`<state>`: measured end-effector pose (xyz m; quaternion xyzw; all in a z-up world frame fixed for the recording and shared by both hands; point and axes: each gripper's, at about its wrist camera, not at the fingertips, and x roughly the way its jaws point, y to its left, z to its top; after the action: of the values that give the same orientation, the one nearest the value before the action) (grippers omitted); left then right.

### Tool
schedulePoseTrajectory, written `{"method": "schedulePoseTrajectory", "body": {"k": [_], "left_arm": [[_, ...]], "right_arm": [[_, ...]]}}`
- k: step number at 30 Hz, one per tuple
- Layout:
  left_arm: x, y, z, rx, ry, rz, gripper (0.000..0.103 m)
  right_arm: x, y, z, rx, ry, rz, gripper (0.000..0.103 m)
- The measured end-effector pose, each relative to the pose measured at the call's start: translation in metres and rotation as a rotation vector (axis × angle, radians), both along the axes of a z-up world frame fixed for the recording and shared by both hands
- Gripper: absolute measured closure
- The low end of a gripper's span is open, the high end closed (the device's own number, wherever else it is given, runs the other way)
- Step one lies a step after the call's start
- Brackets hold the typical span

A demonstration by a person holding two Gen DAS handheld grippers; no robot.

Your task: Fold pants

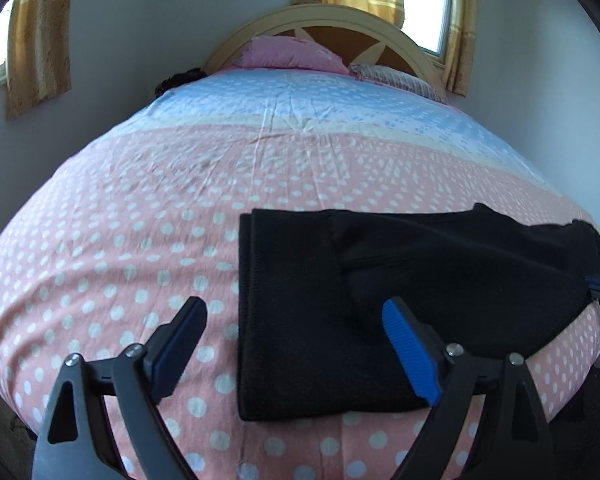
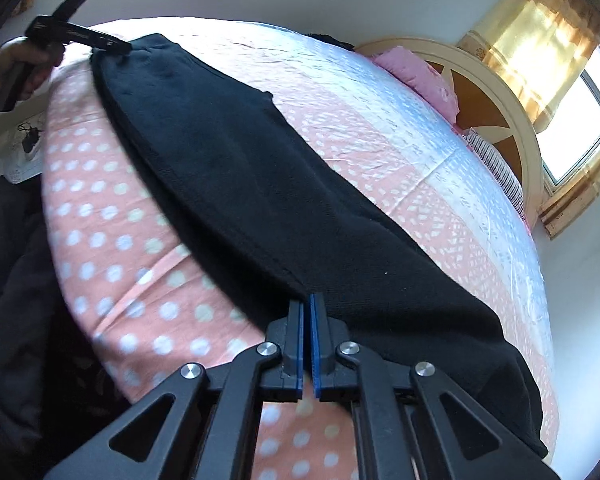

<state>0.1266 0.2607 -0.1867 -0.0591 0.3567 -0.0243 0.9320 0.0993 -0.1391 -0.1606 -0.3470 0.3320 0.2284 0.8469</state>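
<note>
1. Black knit fabric fills the near field of both wrist views: the pants (image 2: 236, 184) lie flat on the polka-dot bedsheet (image 1: 100, 248), close to the bed's near edge.
2. The right hand-held gripper (image 2: 307, 308) is clenched at the near hem of the pants, its blue pads together. Whether cloth is actually pinched between them I cannot tell; the tips sit right at the fabric edge.
3. The left hand-held gripper (image 1: 296, 312) is released, jaws wide, straddling the squared end of the pants (image 1: 300, 300) with one finger over bare sheet and one over cloth; nothing is held.
4. The long axis of the pants runs across the bed from one hand-held gripper to the other, parallel to the near edge. In the right wrist view it stretches away toward the left hand-held gripper (image 2: 96, 42) at the far end.
5. For the step in hand, likely a fresh grasp for the next fold: the open jaws should probably take both layers at the corner, keeping edges aligned.
6. Farther off are a pink pillow (image 1: 288, 54), a curved headboard (image 1: 320, 16) and yellow curtains (image 1: 36, 44).
</note>
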Motion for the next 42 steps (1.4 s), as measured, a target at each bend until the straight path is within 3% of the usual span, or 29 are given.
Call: {"method": "schedulePoseTrajectory", "body": {"k": [9,11,12,13,14,20,24,28,29,31,35,38,42], "left_arm": [[-0.009,0.012,0.006,-0.044,-0.022,0.038,0.011],[-0.010,0.008,0.011,-0.044,-0.030,0.032,0.011],[-0.011,0.005,0.016,-0.044,-0.037,0.023,0.011],[-0.013,0.002,0.020,-0.041,-0.046,0.017,0.011],[-0.013,0.000,0.025,-0.038,-0.057,0.008,0.011],[-0.012,-0.039,0.040,-0.049,-0.081,-0.089,0.008],[0.001,-0.079,0.036,-0.047,-0.056,-0.166,0.008],[0.007,-0.107,0.028,-0.047,-0.029,-0.230,0.008],[0.007,-0.111,0.025,-0.047,-0.018,-0.241,0.008],[0.006,-0.112,0.018,-0.043,0.009,-0.253,0.008],[0.002,-0.105,0.013,-0.052,0.031,-0.246,0.008],[0.003,-0.103,0.014,-0.068,0.018,-0.236,0.008],[0.003,-0.108,0.012,-0.069,0.017,-0.244,0.008]], "right_arm": [[-0.005,0.007,-0.023,-0.051,-0.016,0.003,0.099],[-0.013,0.010,-0.023,-0.105,-0.039,0.031,0.090],[-0.019,0.011,-0.022,-0.127,-0.022,0.060,0.076],[-0.021,0.011,-0.018,-0.116,0.007,0.082,0.066],[-0.023,0.011,-0.014,-0.099,0.021,0.093,0.065],[-0.015,0.031,0.027,0.141,0.073,0.143,0.065],[0.013,0.060,0.024,0.279,0.139,0.176,0.065],[0.028,0.084,-0.014,0.298,0.333,0.178,0.061],[0.022,0.085,-0.015,0.299,0.287,0.183,0.061],[0.017,0.084,-0.015,0.302,0.304,0.190,0.061],[0.024,0.082,-0.011,0.337,0.465,0.226,0.061],[0.020,0.083,-0.009,0.271,0.408,0.249,0.061],[0.056,0.069,0.030,0.455,0.398,0.187,0.061]]}}
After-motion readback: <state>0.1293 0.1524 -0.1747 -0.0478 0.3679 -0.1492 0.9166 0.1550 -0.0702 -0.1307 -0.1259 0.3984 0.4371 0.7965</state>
